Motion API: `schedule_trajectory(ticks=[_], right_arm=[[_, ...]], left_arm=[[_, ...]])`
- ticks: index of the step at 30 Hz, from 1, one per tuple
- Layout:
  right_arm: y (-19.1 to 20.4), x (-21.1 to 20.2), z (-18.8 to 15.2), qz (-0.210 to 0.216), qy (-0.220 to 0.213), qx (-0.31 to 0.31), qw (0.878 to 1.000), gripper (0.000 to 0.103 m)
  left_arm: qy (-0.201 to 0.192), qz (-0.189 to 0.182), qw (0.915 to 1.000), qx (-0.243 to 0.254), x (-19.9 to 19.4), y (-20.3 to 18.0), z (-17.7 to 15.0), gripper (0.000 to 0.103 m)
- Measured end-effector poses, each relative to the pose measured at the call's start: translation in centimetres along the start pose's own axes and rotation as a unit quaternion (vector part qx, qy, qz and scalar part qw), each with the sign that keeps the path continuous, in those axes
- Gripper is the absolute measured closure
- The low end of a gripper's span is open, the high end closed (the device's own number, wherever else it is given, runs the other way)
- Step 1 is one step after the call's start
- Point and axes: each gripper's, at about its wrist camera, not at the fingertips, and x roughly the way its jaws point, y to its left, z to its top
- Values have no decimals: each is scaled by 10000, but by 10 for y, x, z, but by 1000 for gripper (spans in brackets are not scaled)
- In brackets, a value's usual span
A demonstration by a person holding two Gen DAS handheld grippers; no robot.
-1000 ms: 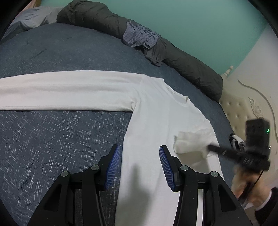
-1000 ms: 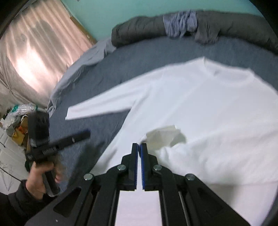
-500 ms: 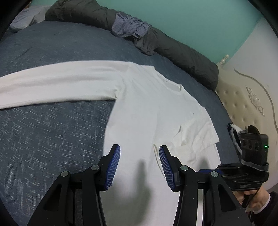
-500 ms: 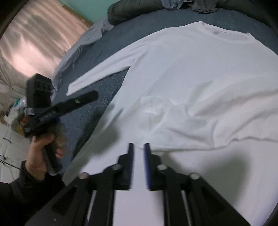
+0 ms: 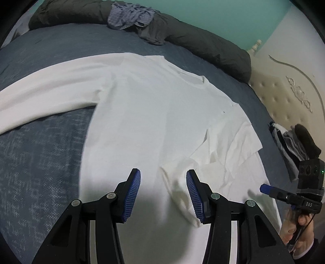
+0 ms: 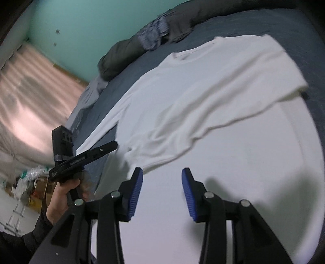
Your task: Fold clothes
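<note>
A white long-sleeved shirt (image 5: 154,113) lies flat on the blue bedspread (image 5: 40,154). One sleeve (image 5: 50,95) stretches out to the left. The other sleeve (image 5: 229,146) is folded across the body, and its cuff (image 5: 176,190) ends just below my left gripper (image 5: 163,171). That gripper is open and hovers over the cuff without pressing on it. My right gripper (image 6: 162,170) hangs over the shirt's lower body (image 6: 223,182) with its jaws opening and nothing between them. The folded sleeve (image 6: 203,126) lies just beyond it. Each gripper shows in the other's view: the right gripper (image 5: 266,188) and the left gripper (image 6: 109,147).
A dark grey rolled duvet (image 5: 203,44) runs along the far side of the bed with a crumpled blue checked garment (image 5: 130,16) on it. A stack of folded clothes (image 5: 288,146) sits by the cream tufted headboard (image 5: 284,97). A pink curtain (image 6: 30,97) and floor clutter (image 6: 34,178) lie beyond the bed.
My right gripper has let go of the sleeve cuff, opened and drawn back; the sleeve now lies across the shirt's body. My left gripper has moved right over the shirt toward the cuff.
</note>
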Motion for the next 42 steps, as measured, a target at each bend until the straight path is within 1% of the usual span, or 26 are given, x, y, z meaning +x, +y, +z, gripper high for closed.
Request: schedule_trajectory(ticks=[4,9,15,19,21,24,25,26,27,30,35,42], right_arm=[[-16,-9,1,-72,-290,172,9994,62],[-22,-15,0,-127,-660,210,9975,62],[-32,-11,-3,-82,-781,370,9962,62],[-40,-7,-5,-69,-730,575,9956,62],[-43,-8,-5,-50,-744,638,9952,62],[-44,-11,-5,-35,-792,677,9946,62],[-44,-11,-4,-36,-805,676,9945,62],[-43,-11,-4,-35,-812,672,9944,62],[-43,-11,-4,-30,-814,669,9944,62],[-43,-10,-4,-24,-800,667,9946,62],[-45,-12,-4,-28,-830,675,9943,62],[-47,-15,-3,-36,-886,708,9935,62]], left_arm=[[-7,76,9999,138,10,-6,2,52],[-34,110,9996,272,16,-10,0,52],[21,55,9992,397,20,-12,-3,53],[47,20,9990,436,22,-14,-3,54],[63,5,9988,475,23,-16,-3,65],[103,-22,9986,527,24,-19,-4,74],[122,-42,9985,526,25,-19,-5,75],[140,-61,9985,525,25,-20,-5,80],[154,-76,9985,527,26,-20,-6,87],[111,-42,9983,575,22,-22,-5,97],[-142,-82,9982,573,4,-23,0,98],[-524,-238,9981,217,-35,-5,13,98]])
